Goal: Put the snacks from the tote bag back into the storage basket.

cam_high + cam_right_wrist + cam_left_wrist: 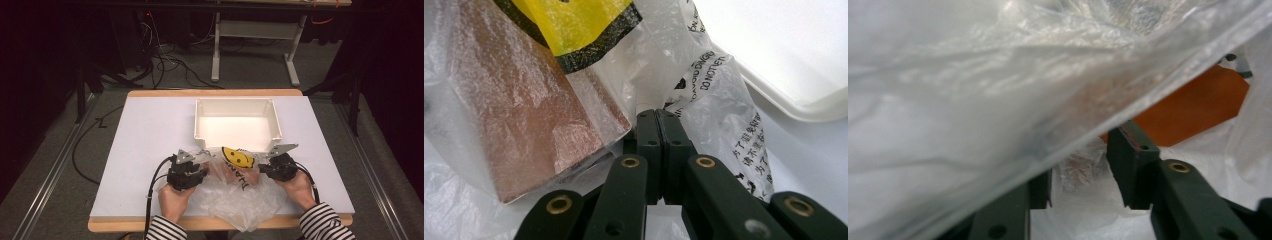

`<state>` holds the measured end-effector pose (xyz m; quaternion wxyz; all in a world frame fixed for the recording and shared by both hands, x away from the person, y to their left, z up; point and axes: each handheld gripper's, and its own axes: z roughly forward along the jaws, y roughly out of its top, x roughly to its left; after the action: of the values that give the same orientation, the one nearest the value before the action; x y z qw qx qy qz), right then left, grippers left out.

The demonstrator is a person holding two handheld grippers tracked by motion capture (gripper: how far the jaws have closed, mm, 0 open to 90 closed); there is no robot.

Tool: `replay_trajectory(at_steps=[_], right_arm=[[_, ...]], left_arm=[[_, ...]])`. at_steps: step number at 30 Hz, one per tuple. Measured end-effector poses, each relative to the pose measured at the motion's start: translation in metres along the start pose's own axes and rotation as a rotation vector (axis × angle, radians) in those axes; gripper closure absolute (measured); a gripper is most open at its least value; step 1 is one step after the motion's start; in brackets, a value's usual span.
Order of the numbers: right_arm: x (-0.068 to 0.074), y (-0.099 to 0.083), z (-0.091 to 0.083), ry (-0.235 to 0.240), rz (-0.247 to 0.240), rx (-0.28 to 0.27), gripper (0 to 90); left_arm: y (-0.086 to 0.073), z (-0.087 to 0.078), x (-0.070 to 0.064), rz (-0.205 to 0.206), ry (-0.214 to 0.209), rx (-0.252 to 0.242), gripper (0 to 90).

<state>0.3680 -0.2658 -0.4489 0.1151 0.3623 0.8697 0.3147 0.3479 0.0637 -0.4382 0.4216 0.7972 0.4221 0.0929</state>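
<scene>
Bagging looks unfinished: the clear plastic bag lies at the table's near edge, a brown box inside. Right gripper pinches its rim; left gripper stands parted around film. The white bin waits empty behind.

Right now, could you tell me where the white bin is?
In the high view the white bin sits at the table's far middle, just beyond the plastic bag held between both claws.
</scene>
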Motion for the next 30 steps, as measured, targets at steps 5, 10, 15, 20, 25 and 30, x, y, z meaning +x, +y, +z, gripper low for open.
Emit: replay_trajectory(at_steps=[5, 10, 15, 20, 25, 30], right_arm=[[-0.002, 0.001, -0.006, -0.008, 0.003, -0.017, 90.0], [-0.006, 0.008, -0.012, -0.019, 0.006, -0.052, 89.9], [-0.012, 0.013, -0.013, -0.036, 0.021, -0.051, 90.0], [-0.021, 0.013, -0.005, -0.055, 0.053, -0.025, 90.0], [-0.03, 0.01, 0.007, -0.06, 0.084, 0.01, 90.0], [-0.032, 0.003, 0.016, -0.06, 0.087, 0.042, 89.8]], left_arm=[[-0.002, -0.006, 0.0, 0.034, 0.001, -0.004, 81.4], [-0.004, -0.009, 0.003, 0.043, -0.011, 0.0, 86.9], [-0.007, -0.012, 0.005, 0.046, -0.012, -0.002, 87.8], [-0.012, -0.013, 0.006, 0.055, -0.003, 0.02, 88.1], [-0.021, -0.01, 0.01, 0.062, 0.012, 0.051, 88.2], [-0.032, -0.003, 0.012, 0.053, 0.004, 0.09, 88.3]])
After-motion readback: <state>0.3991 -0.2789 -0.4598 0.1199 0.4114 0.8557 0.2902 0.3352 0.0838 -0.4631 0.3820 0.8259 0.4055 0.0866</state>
